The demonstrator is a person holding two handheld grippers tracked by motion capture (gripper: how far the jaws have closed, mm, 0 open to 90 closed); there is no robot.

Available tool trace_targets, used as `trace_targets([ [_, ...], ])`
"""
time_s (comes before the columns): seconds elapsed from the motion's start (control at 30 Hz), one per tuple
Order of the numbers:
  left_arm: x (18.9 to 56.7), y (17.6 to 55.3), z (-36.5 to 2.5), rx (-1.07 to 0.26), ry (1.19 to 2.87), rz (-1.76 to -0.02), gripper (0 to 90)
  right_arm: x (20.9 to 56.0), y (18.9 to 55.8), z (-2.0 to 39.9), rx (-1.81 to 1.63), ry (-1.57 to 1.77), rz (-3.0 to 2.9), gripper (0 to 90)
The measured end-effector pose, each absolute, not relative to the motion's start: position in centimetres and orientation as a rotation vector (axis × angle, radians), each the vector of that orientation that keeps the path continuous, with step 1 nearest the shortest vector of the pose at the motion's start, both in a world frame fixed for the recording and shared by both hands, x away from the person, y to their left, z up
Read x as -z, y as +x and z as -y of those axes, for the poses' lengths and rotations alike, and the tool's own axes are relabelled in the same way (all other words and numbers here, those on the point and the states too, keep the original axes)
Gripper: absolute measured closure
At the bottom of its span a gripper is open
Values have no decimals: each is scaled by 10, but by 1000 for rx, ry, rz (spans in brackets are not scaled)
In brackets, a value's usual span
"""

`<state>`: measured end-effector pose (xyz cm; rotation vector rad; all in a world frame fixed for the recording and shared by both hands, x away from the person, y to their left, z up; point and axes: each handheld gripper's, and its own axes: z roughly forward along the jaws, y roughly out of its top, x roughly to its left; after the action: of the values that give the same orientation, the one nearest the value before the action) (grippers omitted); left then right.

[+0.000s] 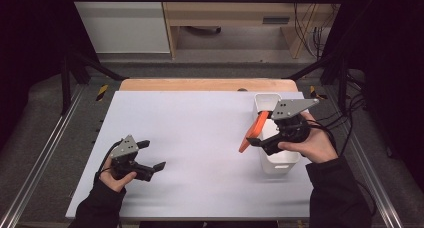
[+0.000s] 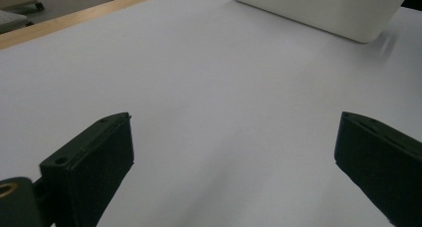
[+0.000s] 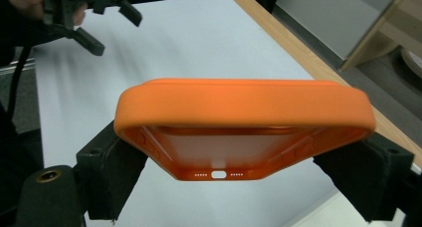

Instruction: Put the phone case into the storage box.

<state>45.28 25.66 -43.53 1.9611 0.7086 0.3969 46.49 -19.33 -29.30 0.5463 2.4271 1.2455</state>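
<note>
From above, your right gripper (image 1: 260, 138) clamps an orange phone case (image 1: 253, 131) beside the white bin (image 1: 280, 165), while your left gripper (image 1: 152, 155) hangs open-jawed over the white table (image 1: 200, 138); in the right gripper view the case (image 3: 244, 117) spans crosswise between both jaws.

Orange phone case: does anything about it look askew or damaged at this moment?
No damage shows. The orange phone case is gripped across its width by the right tongs and hangs tilted in the air beside the white bin, not lying flat. The left tongs are open.
</note>
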Motion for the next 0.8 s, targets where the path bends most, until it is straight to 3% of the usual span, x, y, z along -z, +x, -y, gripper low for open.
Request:
trace_targets([
  [0.8,440,453,-272,-436,1928,-749,17,268,494,206,-1177,818,-2241,156],
])
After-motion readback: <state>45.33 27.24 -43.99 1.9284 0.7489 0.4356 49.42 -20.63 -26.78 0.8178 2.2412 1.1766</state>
